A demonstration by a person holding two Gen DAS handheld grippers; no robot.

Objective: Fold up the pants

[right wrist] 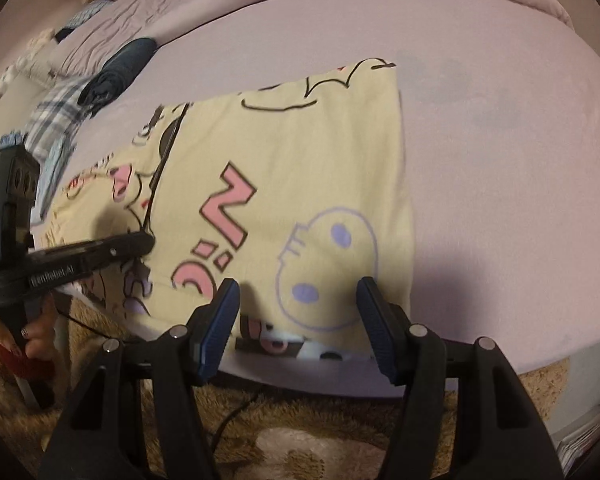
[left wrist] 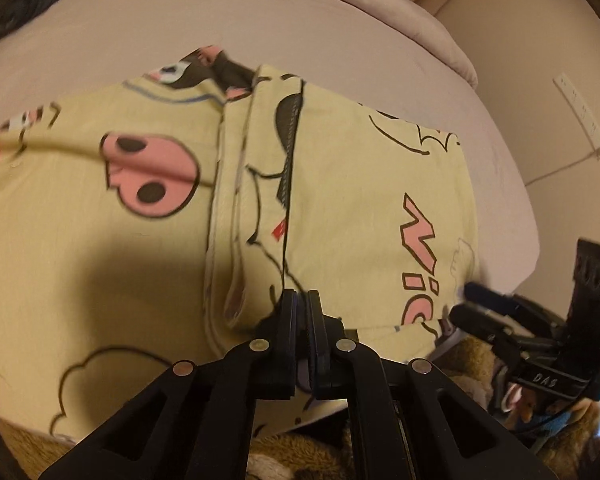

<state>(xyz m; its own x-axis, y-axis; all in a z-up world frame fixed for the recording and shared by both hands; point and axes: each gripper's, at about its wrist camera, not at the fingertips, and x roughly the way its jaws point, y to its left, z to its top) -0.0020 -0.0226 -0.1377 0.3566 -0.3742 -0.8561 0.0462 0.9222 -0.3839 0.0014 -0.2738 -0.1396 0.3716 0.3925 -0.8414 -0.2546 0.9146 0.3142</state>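
Pale yellow pants (left wrist: pixel 340 184) printed with pink and black cartoon figures lie folded on a lilac bed. In the left wrist view my left gripper (left wrist: pixel 302 300) is shut on the near edge of a folded layer of the pants. It also shows in the right wrist view (right wrist: pixel 140 242), reaching in from the left onto the fabric. My right gripper (right wrist: pixel 298 292) is open, its jaws wide apart just above the near edge of the pants (right wrist: pixel 300 168), holding nothing. It shows at the right of the left wrist view (left wrist: pixel 476 304).
The lilac bed (right wrist: pixel 500 160) has a rolled quilt along its far side. A dark rolled garment (right wrist: pixel 120 68) and a plaid cloth (right wrist: pixel 56 116) lie at the far left. A brown fluffy rug (right wrist: pixel 300 440) and a cable lie below the bed's near edge.
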